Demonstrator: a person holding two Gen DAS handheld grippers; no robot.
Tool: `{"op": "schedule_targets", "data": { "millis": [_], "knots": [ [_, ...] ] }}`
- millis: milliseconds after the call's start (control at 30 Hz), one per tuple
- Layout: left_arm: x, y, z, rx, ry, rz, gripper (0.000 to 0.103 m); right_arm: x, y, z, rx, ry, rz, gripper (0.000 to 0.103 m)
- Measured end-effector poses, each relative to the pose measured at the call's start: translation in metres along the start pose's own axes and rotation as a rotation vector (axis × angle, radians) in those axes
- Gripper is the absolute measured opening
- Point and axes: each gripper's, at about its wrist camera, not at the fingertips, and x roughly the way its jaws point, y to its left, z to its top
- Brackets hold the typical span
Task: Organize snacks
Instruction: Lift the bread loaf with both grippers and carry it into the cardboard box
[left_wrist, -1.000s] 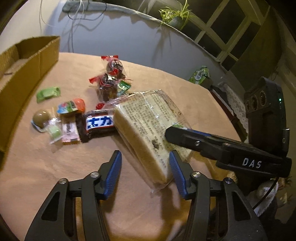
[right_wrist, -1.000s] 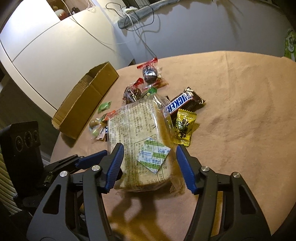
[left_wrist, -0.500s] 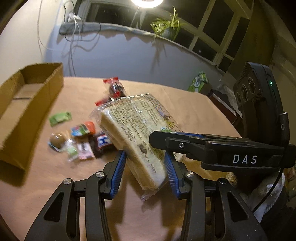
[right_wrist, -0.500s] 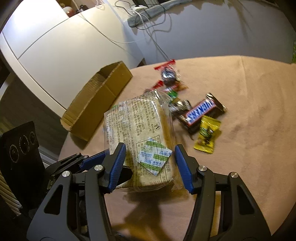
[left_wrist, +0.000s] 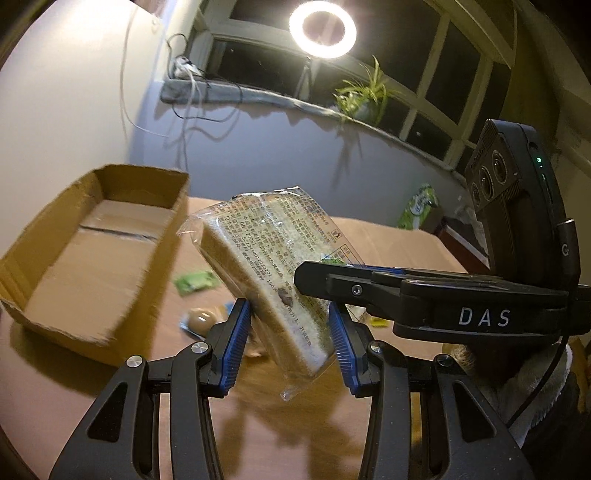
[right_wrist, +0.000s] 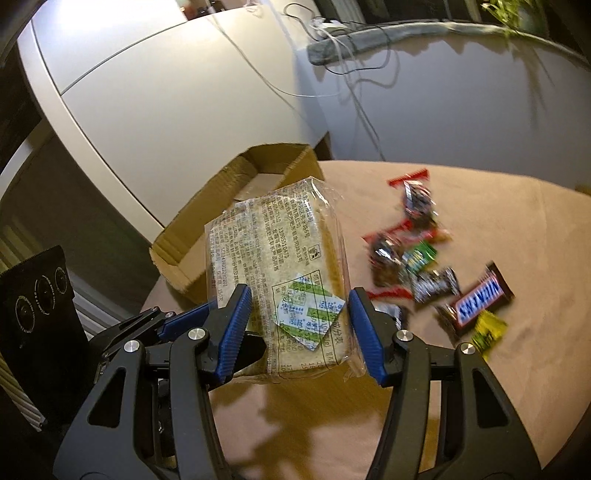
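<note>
Bread packet (left_wrist: 271, 266) held tilted above the table (left_wrist: 74, 391), pinched between both the left gripper (left_wrist: 290, 343) and right gripper (right_wrist: 301, 328), near the open cardboard box (left_wrist: 92, 251). Risk: slippery film sliding out, or uneven squeeze crushing slices, or packet clipping the box wall

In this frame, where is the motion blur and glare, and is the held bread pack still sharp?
Left wrist view: ring light blows out; cardboard box edge and the candies smear; bread pack print stays legible. Right wrist view: Snickers bar and wrapped candies streak with motion; the pack stays crisp; shadows fall on the tablecloth.
</note>
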Motion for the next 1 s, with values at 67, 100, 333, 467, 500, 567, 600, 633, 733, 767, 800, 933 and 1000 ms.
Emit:
{"op": "schedule_targets", "data": {
  "millis": [67, 100, 333, 467, 500, 567, 600, 633, 733, 767, 800, 933, 1000],
  "knots": [
    [-0.005, 0.008, 0.005, -0.006, -0.019, 0.015, 0.041, 0.005, 0.008, 0.007, -0.017, 0.000, 0.006, 0.058],
    [-0.006, 0.012, 0.008, -0.010, -0.028, 0.022, 0.041, 0.007, 0.013, 0.011, -0.029, 0.000, 0.010, 0.058],
    [-0.023, 0.049, 0.021, -0.058, -0.082, 0.079, 0.041, 0.036, 0.056, 0.039, -0.104, 0.011, 0.051, 0.058],
    [-0.028, 0.076, 0.025, -0.098, -0.092, 0.106, 0.041, 0.059, 0.079, 0.049, -0.139, 0.025, 0.067, 0.058],
    [-0.029, 0.080, 0.024, -0.106, -0.094, 0.111, 0.041, 0.065, 0.083, 0.051, -0.146, 0.029, 0.069, 0.058],
    [-0.032, 0.093, 0.024, -0.124, -0.098, 0.128, 0.041, 0.077, 0.092, 0.055, -0.165, 0.037, 0.081, 0.058],
    [-0.034, 0.096, 0.025, -0.129, -0.099, 0.133, 0.041, 0.081, 0.093, 0.056, -0.171, 0.041, 0.087, 0.058],
    [-0.035, 0.102, 0.025, -0.137, -0.101, 0.142, 0.041, 0.088, 0.098, 0.058, -0.179, 0.048, 0.095, 0.058],
    [-0.038, 0.116, 0.025, -0.158, -0.105, 0.163, 0.041, 0.103, 0.106, 0.061, -0.198, 0.059, 0.111, 0.058],
    [-0.039, 0.121, 0.026, -0.168, -0.106, 0.173, 0.041, 0.107, 0.108, 0.062, -0.202, 0.060, 0.116, 0.058],
    [-0.039, 0.124, 0.027, -0.172, -0.106, 0.181, 0.041, 0.113, 0.110, 0.063, -0.204, 0.061, 0.120, 0.058],
    [-0.036, 0.136, 0.031, -0.188, -0.100, 0.206, 0.041, 0.130, 0.116, 0.070, -0.207, 0.072, 0.136, 0.058],
    [-0.030, 0.143, 0.036, -0.197, -0.088, 0.210, 0.041, 0.140, 0.118, 0.076, -0.207, 0.078, 0.132, 0.058]
  ]
}}
